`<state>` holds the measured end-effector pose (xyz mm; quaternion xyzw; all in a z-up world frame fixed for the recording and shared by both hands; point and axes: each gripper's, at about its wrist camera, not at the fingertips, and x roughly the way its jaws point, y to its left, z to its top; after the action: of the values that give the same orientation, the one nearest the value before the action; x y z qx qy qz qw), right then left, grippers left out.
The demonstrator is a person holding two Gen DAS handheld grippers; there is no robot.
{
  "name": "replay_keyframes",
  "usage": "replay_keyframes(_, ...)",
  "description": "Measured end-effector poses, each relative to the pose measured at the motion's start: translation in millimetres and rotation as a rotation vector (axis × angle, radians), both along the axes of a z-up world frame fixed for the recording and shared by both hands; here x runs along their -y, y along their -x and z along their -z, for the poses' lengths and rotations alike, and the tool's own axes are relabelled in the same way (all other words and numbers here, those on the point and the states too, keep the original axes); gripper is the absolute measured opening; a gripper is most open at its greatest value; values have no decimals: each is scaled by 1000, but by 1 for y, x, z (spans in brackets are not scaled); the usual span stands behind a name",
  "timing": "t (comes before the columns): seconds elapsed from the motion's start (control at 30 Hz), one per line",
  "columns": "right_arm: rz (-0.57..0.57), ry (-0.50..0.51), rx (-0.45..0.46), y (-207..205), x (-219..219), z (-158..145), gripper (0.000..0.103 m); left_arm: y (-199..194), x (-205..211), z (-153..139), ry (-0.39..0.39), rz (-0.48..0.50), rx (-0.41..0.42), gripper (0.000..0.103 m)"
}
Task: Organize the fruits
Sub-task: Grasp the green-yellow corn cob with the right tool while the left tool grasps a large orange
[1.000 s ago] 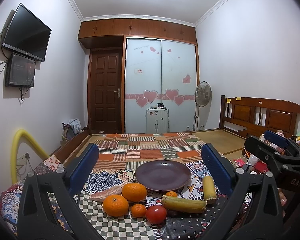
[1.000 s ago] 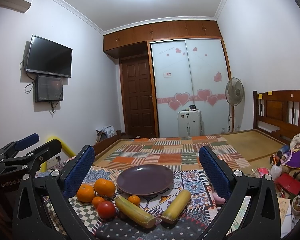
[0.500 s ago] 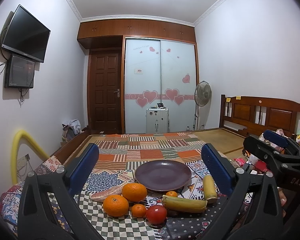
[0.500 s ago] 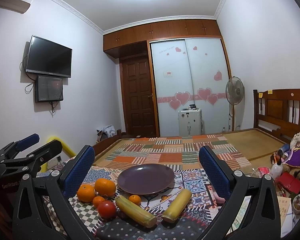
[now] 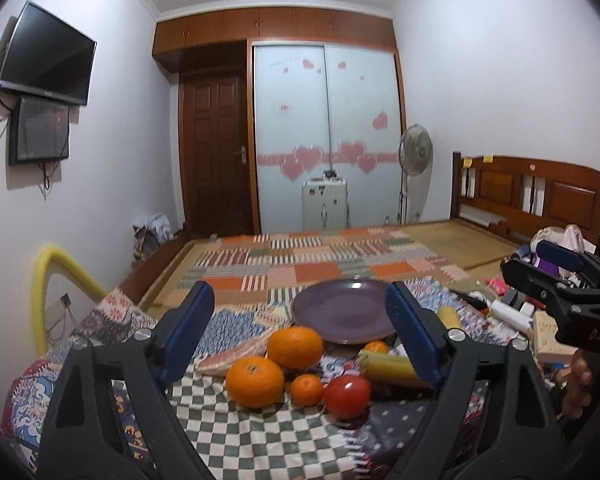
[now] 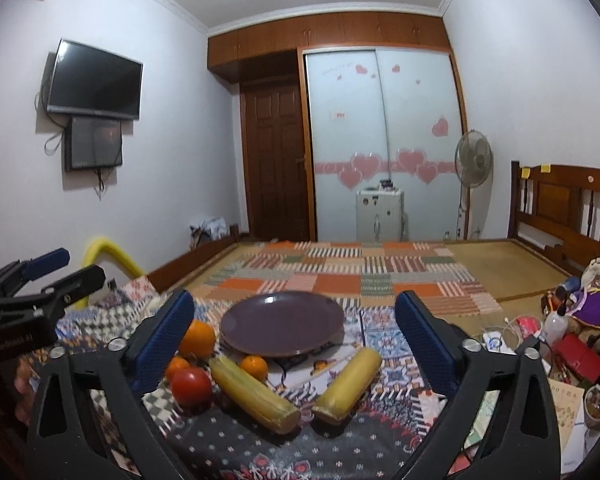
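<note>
An empty purple plate point(image 5: 342, 312) point(image 6: 282, 322) lies on a patchwork cloth. In front of it lie two large oranges point(image 5: 255, 376) point(image 5: 295, 347), two small oranges point(image 5: 307, 389) point(image 6: 254, 367), a red tomato point(image 5: 347, 396) point(image 6: 191, 386) and two yellow corn-like cobs point(image 6: 254, 394) point(image 6: 348, 384). My left gripper point(image 5: 300, 336) is open and empty, just before the oranges. My right gripper point(image 6: 294, 340) is open and empty, before the cobs and plate. Each gripper shows at the edge of the other's view.
A pink flat piece point(image 5: 230, 358) lies left of the oranges. Bottles, a red box and toys point(image 6: 572, 336) crowd the right side. A yellow foam-covered rail point(image 5: 50, 280) stands at the left. A wooden headboard point(image 5: 540, 196) is at the far right.
Both grippers have dipped down and moved closer to the fruit, which now looks larger; the jaws stay open.
</note>
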<state>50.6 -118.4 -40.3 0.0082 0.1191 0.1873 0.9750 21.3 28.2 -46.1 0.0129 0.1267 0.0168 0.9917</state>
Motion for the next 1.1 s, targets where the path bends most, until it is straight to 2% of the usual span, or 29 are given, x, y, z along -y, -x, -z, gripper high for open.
replay_keyframes(0.23,-78,46,-122,-19,-7,25,68,-19,-24,25,17,-30,-109,74)
replay_keyframes(0.4,-124,69,-188,-28,-15,39,61,-32,-43,45,44,-60,-197,68)
replay_keyframes(0.53,-157,87,-225,-36,-22,49,58,-43,-53,61,66,-67,-255,64)
replay_keyframes(0.8,-229,127,-280,-52,-41,67,56,-61,-64,83,126,-56,-351,64)
replay_keyframes(1.1,-256,177,-299,-68,-58,78,56,-68,-61,96,137,-25,-381,64)
